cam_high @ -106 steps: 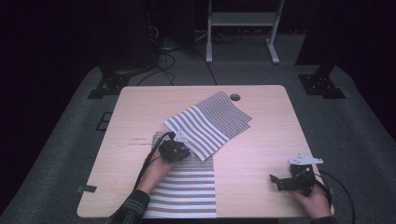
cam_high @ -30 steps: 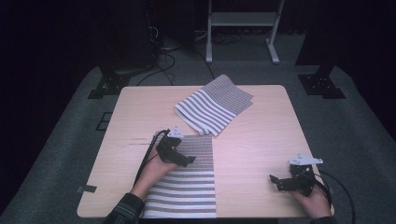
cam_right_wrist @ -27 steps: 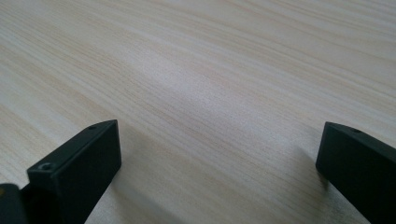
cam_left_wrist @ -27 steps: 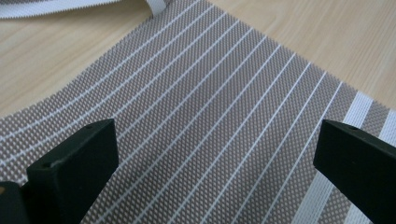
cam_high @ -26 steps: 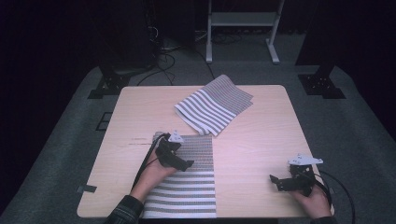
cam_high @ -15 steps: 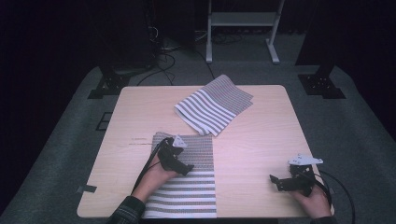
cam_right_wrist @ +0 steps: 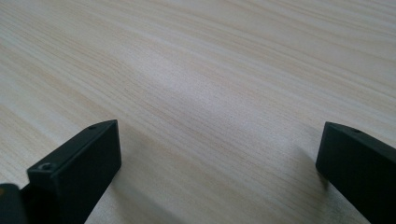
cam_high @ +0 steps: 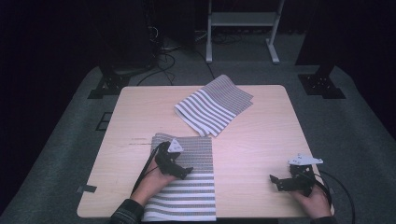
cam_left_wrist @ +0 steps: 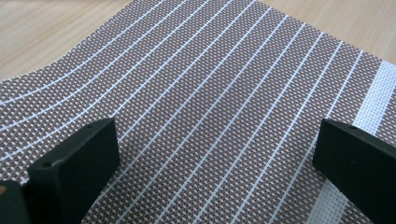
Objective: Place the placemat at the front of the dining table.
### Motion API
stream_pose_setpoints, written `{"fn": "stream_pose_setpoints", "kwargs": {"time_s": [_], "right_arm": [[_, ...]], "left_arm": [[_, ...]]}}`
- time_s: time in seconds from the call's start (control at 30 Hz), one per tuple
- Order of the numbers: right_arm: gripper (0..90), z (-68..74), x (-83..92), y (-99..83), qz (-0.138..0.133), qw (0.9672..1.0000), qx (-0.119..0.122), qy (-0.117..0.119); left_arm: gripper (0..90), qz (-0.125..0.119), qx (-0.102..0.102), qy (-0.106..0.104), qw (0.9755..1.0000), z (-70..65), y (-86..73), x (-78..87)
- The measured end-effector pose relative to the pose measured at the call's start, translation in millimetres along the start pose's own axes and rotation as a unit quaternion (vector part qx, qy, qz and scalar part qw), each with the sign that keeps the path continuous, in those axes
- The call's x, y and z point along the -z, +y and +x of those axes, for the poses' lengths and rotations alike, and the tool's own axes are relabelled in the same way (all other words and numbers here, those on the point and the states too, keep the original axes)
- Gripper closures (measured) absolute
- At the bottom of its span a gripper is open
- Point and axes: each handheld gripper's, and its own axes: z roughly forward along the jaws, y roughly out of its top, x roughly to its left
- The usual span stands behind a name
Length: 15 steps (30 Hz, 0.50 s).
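The near mat [cam_high: 187,179] lies flat at the table's near edge, left of centre, its far half fine-striped and its near half broad-striped. Your left gripper [cam_high: 184,171] sits over the mat's left part, jaws spread wide with nothing between them; its own view shows the weave [cam_left_wrist: 219,107] right under the jaws. A folded mat [cam_high: 214,105] lies apart toward the far edge. Your right gripper [cam_high: 275,179] rests near the table's [cam_high: 261,140] near right corner, jaws wide apart over bare wood.
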Motion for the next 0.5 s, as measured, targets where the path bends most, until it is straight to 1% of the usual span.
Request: {"fn": "stream_pose_setpoints", "kwargs": {"time_s": [0.03,0.3,0.37,0.5], "right_arm": [[0.0,0.0,0.0,0.0,0.0,1.0,0.0,0.0],[0.0,0.0,0.0,0.1,0.0,1.0,0.0,0.0],[0.0,-0.1,0.0,0.1,0.0,1.0,0.0,0.0],[0.0,-0.6,0.2,0.0,0.0,1.0,0.002,0.002]], "left_arm": [[0.0,-0.003,0.001,0.001,1.0,-1.3,-1.1,0.6],[0.0,0.0,0.0,-0.001,1.0,-12.5,-11.4,10.8],[0.0,0.002,0.0,-0.001,1.0,-13.1,-11.7,11.6],[0.0,0.015,-0.004,0.003,0.9999,-14.0,-7.8,11.6]]}}
